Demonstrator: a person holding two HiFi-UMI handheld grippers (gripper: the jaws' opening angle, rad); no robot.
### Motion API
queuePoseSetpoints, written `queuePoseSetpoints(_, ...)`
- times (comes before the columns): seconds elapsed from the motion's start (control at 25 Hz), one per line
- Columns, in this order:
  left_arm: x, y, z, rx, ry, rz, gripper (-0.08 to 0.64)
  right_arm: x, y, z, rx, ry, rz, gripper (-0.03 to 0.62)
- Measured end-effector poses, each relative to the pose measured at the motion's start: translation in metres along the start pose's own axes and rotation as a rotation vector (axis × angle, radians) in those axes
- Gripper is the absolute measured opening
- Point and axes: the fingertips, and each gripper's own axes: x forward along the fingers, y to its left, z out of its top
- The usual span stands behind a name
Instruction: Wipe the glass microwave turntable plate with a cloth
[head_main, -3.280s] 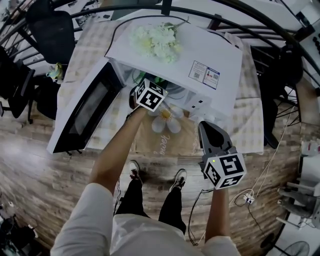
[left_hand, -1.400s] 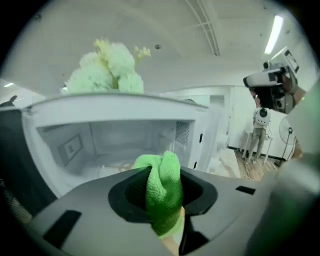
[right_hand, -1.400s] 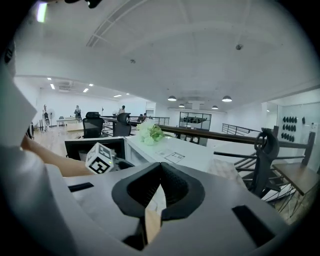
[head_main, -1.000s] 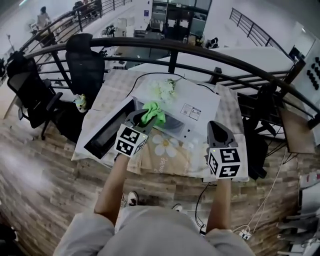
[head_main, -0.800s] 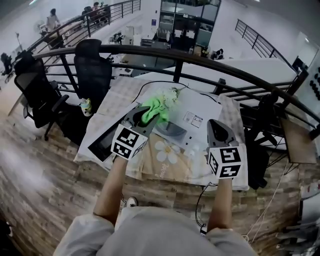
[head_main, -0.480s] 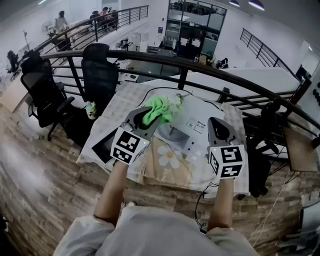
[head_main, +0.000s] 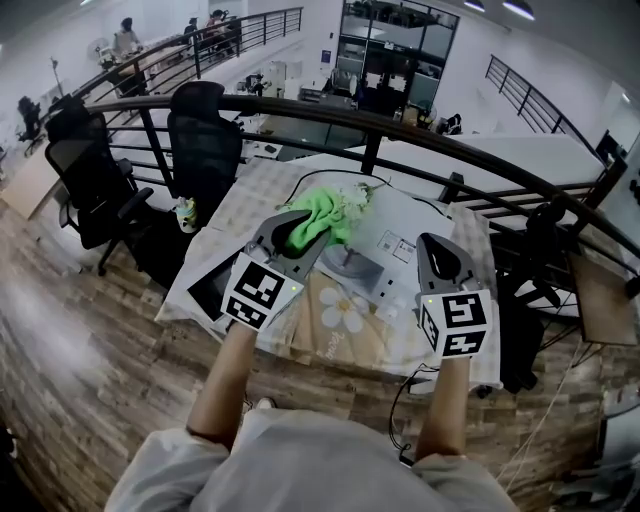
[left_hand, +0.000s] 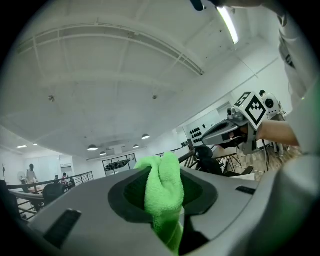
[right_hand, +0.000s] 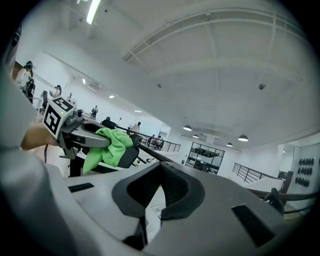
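Mid-frame, the left hand-held gripper (head_main: 305, 232) clenched a green cloth (head_main: 322, 214) over the open microwave (head_main: 410, 220) on the bench (head_main: 235, 190); the glass plate (head_main: 350, 264) lay inside. The right hand-held gripper (head_main: 437, 258) was clenched, empty.

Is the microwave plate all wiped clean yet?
Ready: the microwave has its door open, and the left gripper pinches the green cloth in its fingers. Right now the cloth hangs in the air above the microwave, touching nothing else; the right gripper is shut and empty. I can't see the plate well enough to say it's clean.
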Motion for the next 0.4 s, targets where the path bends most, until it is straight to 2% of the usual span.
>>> queuePoseSetpoints(0.4,-0.0079,-0.0010,-0.0009,-0.003,0.004,-0.007,0.129,-0.0014,0.0088,-0.0018,-0.007,0.014,0.007,0.012)
